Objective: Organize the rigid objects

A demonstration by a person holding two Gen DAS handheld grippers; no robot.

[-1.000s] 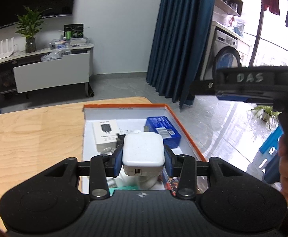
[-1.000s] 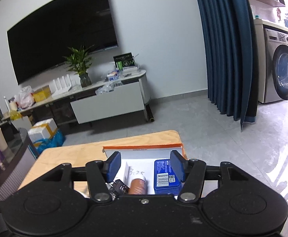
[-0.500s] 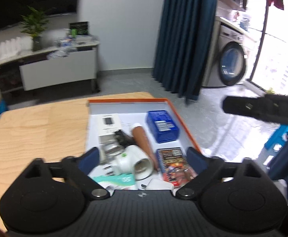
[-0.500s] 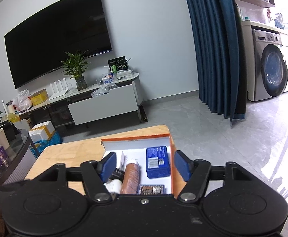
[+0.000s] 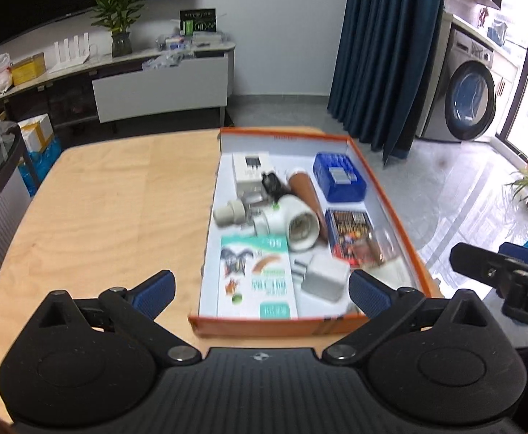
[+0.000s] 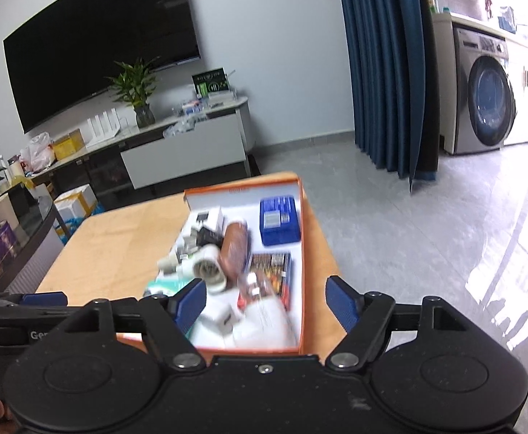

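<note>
An orange-rimmed box [image 5: 285, 133] on the wooden table [image 5: 119, 195] holds several rigid objects: a blue case [image 5: 339, 177], a white lamp socket [image 5: 293, 222], a brown tube [image 5: 302, 188], a teal booklet [image 5: 256, 276], a card pack [image 5: 349, 228] and a white charger [image 5: 325, 278] at the near end. My left gripper [image 5: 262, 293] is open and empty, above the box's near edge. My right gripper [image 6: 269, 305] is open and empty, above the same box [image 6: 302, 253]. The charger [image 6: 222, 320] shows there too.
The table's left part [image 5: 101, 217] is bare wood. A TV console [image 5: 162, 76] with a plant stands at the far wall. A blue curtain [image 5: 383, 54] and a washing machine [image 5: 470, 101] are at the right. The other gripper's body [image 5: 506, 282] shows at right.
My left gripper opened and let go of the white charger, which now lies in the box's near end. Both grippers pulled back and up from the box; the right opened wider.
</note>
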